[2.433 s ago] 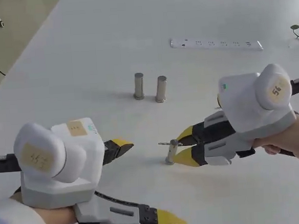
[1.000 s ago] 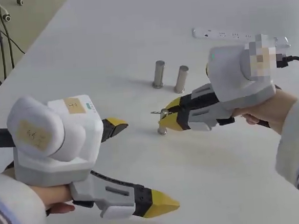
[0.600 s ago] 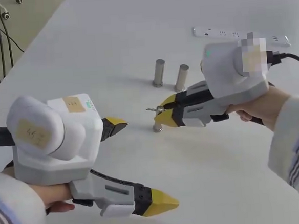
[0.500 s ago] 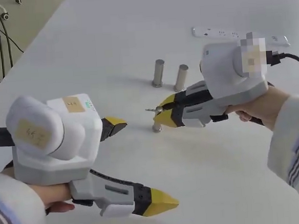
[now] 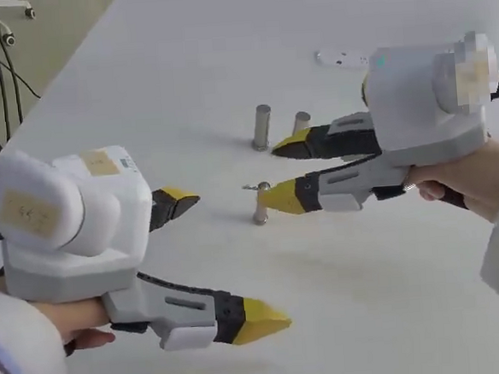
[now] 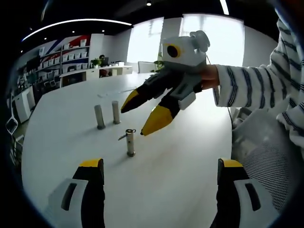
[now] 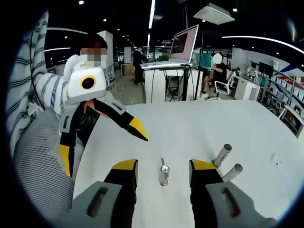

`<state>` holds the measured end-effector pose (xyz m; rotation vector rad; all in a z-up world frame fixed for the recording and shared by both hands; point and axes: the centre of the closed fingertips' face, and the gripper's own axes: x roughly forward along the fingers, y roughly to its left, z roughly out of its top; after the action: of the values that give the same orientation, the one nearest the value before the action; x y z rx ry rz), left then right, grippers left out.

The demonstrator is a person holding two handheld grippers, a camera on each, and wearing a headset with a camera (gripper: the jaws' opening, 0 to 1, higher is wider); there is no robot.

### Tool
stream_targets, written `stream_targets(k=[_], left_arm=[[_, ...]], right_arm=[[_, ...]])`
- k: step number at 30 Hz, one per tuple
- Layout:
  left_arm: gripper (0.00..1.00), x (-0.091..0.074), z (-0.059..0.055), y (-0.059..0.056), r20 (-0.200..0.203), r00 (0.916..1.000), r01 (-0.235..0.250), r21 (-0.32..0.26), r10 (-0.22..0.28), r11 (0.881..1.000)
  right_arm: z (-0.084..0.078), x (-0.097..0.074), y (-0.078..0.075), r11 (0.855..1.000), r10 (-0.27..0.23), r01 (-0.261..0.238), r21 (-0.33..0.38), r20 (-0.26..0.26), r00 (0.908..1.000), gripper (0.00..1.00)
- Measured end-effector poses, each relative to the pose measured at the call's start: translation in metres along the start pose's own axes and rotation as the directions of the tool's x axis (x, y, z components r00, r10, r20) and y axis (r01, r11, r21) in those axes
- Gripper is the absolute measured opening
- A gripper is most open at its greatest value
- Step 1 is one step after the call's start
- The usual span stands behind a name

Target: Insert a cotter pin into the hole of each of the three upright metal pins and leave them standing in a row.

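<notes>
The near metal pin [image 5: 258,205] stands upright on the white table [image 5: 181,72] with a cotter pin [image 5: 249,187] through its top, sticking out to the left. My right gripper [image 5: 274,173] is open just right of it, one jaw above and one level with its top, touching nothing. The right gripper view has this pin [image 7: 164,175] between the open right gripper [image 7: 164,166] jaws. Two bare pins [image 5: 262,128] [image 5: 300,122] stand side by side behind. My left gripper [image 5: 224,257] is open at the near left, holding nothing. In the left gripper view the pin [image 6: 129,142] stands ahead of it.
A white power strip [image 5: 343,59] lies at the table's far side. Cables and a chair base show on the floor past the left table edge. A person's striped sleeve [image 6: 251,85] holds the right gripper [image 6: 137,118]. Desks and seated people fill the room behind.
My right gripper, shut at the top of the near pin before, has opened and let go. The pin stands free with the cotter pin in it. The head camera shifted slightly.
</notes>
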<state>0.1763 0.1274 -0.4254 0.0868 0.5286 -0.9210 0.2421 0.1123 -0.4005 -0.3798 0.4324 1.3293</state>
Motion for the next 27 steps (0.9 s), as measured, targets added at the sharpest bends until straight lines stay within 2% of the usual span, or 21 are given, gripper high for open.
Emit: stream_targets(k=[2,4,6,9,13,15,16,18,20,22,23,26,27], left_arm=[[0.99,-0.003,0.004,0.001,0.015,0.9999,-0.003,-0.006,0.003,1.000],[0.99,-0.005,0.008,0.001,0.029,0.9996,-0.003,-0.018,0.004,1.000],[0.99,-0.009,0.011,-0.002,0.036,0.9993,0.006,-0.021,-0.006,1.000],[0.99,-0.013,0.013,-0.005,0.033,0.9994,0.014,-0.010,-0.014,1.000],[0.99,-0.015,0.018,-0.006,0.048,0.9986,0.024,-0.011,-0.023,1.000],[0.99,-0.016,0.018,-0.006,0.050,0.9984,0.027,-0.011,-0.026,1.000],[0.99,-0.016,0.019,-0.006,0.051,0.9984,0.027,-0.009,-0.027,1.000],[0.99,-0.016,0.018,-0.007,0.047,0.9984,0.032,-0.006,-0.032,0.999],[0.99,-0.016,0.017,-0.007,0.042,0.9984,0.037,-0.006,-0.037,0.999],[0.99,-0.016,0.015,-0.008,0.035,0.9986,0.039,-0.008,-0.039,0.999],[0.99,-0.016,0.015,-0.008,0.031,0.9988,0.039,-0.007,-0.039,0.999],[0.99,-0.016,0.015,-0.006,0.026,0.9990,0.037,0.006,-0.037,0.999],[0.99,-0.017,0.016,-0.005,0.027,0.9991,0.032,0.015,-0.032,0.999]], right_arm=[[0.009,-0.014,0.005,0.999,-0.019,0.017,0.041,0.051,0.9985,0.50],[0.016,-0.029,0.010,0.998,-0.038,0.034,0.048,0.085,0.9956,0.52],[0.018,-0.042,0.016,0.998,-0.050,0.045,0.051,0.094,0.9943,0.57],[0.011,-0.063,0.019,0.995,-0.087,0.080,0.066,0.094,0.9918,0.67],[0.003,-0.081,0.023,0.980,-0.131,0.105,0.172,0.144,0.9808,0.73],[-0.004,-0.090,0.024,0.973,-0.158,0.130,0.191,0.141,0.9773,0.76],[-0.010,-0.094,0.023,0.965,-0.189,0.161,0.206,0.124,0.9741,0.78],[-0.019,-0.099,0.022,0.959,-0.211,0.187,0.215,0.096,0.9728,0.81],[-0.025,-0.106,0.023,0.948,-0.249,0.228,0.222,0.074,0.9656,0.85],[-0.030,-0.111,0.027,0.942,-0.263,0.241,0.233,0.064,0.9628,0.89],[-0.035,-0.116,0.024,0.937,-0.274,0.253,0.241,0.056,0.9601,0.90],[-0.045,-0.126,0.023,0.914,-0.320,0.301,0.272,0.026,0.9472,0.94],[-0.048,-0.131,0.023,0.894,-0.350,0.328,0.306,0.019,0.9365,0.95]])
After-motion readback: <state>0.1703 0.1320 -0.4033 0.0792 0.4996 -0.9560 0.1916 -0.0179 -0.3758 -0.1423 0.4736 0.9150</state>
